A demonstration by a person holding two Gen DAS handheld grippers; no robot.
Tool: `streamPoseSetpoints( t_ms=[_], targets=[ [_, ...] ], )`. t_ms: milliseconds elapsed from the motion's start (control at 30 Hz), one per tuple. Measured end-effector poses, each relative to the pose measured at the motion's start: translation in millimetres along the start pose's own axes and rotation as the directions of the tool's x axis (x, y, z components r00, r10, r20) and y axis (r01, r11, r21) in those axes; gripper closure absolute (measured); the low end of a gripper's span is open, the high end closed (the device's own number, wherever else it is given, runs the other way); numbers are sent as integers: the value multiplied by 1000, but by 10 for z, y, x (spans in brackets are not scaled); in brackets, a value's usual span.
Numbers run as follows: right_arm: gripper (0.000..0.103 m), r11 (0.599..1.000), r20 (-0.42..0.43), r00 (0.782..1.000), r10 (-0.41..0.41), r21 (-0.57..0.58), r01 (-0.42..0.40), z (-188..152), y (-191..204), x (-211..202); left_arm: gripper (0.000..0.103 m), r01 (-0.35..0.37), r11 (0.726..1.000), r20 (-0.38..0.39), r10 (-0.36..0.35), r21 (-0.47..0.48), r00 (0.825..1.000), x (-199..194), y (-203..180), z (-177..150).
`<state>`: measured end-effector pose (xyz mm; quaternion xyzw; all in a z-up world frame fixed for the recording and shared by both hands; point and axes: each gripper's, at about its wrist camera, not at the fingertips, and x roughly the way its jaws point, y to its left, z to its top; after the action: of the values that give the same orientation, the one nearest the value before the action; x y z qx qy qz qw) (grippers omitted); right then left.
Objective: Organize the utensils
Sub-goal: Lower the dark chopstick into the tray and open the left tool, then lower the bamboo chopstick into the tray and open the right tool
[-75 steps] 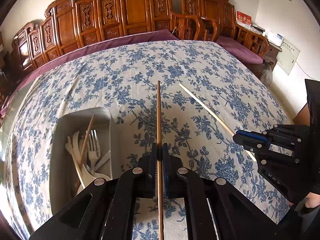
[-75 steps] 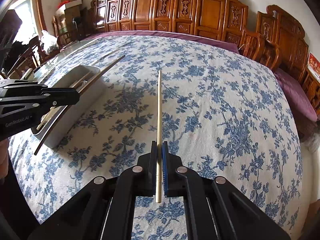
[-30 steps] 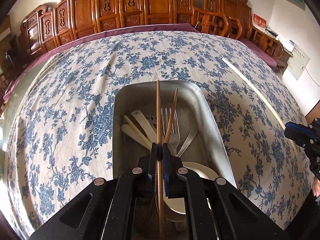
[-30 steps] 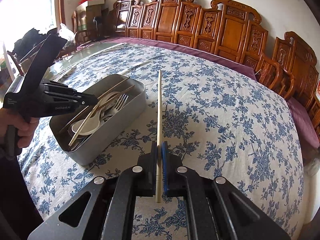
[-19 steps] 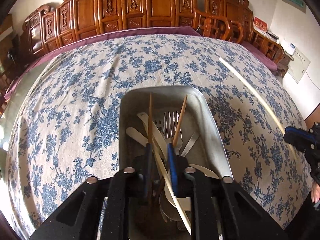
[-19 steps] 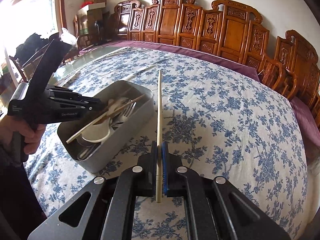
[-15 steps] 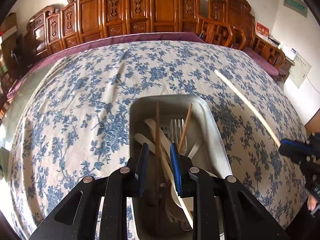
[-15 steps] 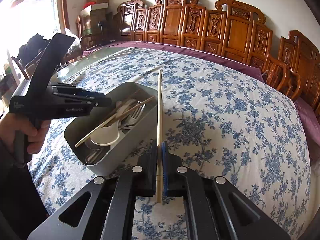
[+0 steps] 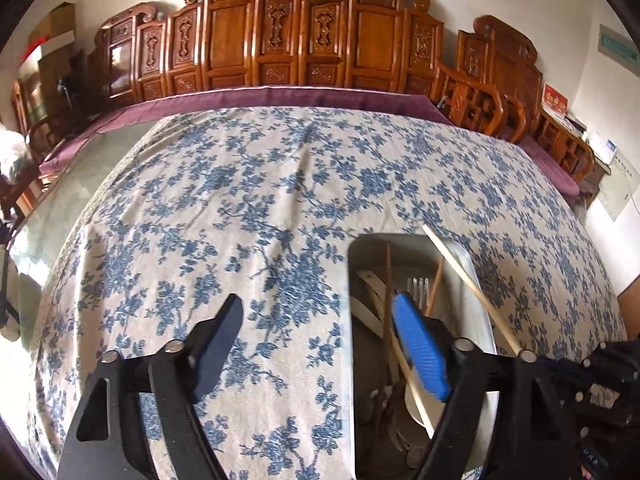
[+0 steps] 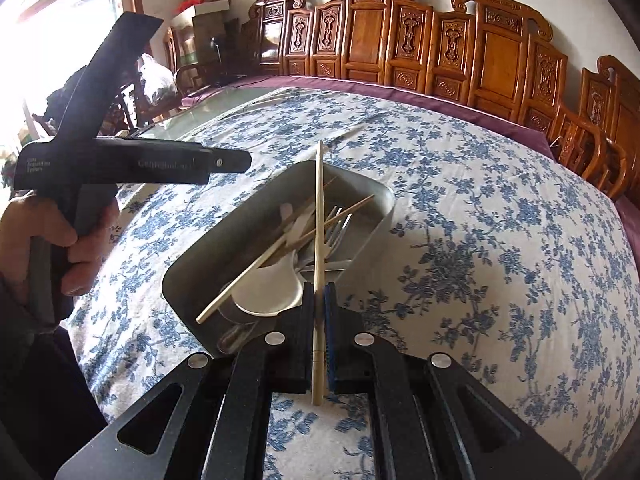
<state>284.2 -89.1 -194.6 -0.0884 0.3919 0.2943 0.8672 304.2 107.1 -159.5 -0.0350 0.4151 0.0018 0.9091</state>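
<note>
Clamped between the right tongs [image 10: 319, 312], a pale chopstick [image 10: 318, 240] was held over the metal tray [image 10: 362, 188] of utensils, while the left tongs [image 9: 320, 344] were spread wide.

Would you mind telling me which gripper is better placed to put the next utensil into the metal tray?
Right. The right gripper is shut on a pale chopstick already angled over the metal tray, while the left gripper is open and holds nothing.

Bright daylight blows out the window [image 10: 60, 12] at upper left; fisheye bending and dark corners throughout.
</note>
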Motion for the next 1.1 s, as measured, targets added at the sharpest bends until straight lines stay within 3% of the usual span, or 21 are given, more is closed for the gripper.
streamPoseSetpoints(
  t_ms=[200, 500, 767, 1100],
  targets=[
    [97, 999, -9, 1000, 23, 46, -22, 57, 58, 141, 13, -28, 999, 5, 28, -29, 1000, -10, 149, 25],
    [97, 987, -13, 997, 77, 142, -74, 136, 67, 350, 12, -46, 998, 3, 46, -34, 999, -13, 210, 25],
    [97, 987, -27, 998, 54, 153, -50, 105, 115, 469, 12, -48, 998, -3, 48, -31, 999, 2, 204, 20],
    [95, 982, -29, 994, 105, 162, -99, 46, 193, 474, 12, -49, 999, -9, 49, -23, 999, 21, 174, 2]
  ],
)
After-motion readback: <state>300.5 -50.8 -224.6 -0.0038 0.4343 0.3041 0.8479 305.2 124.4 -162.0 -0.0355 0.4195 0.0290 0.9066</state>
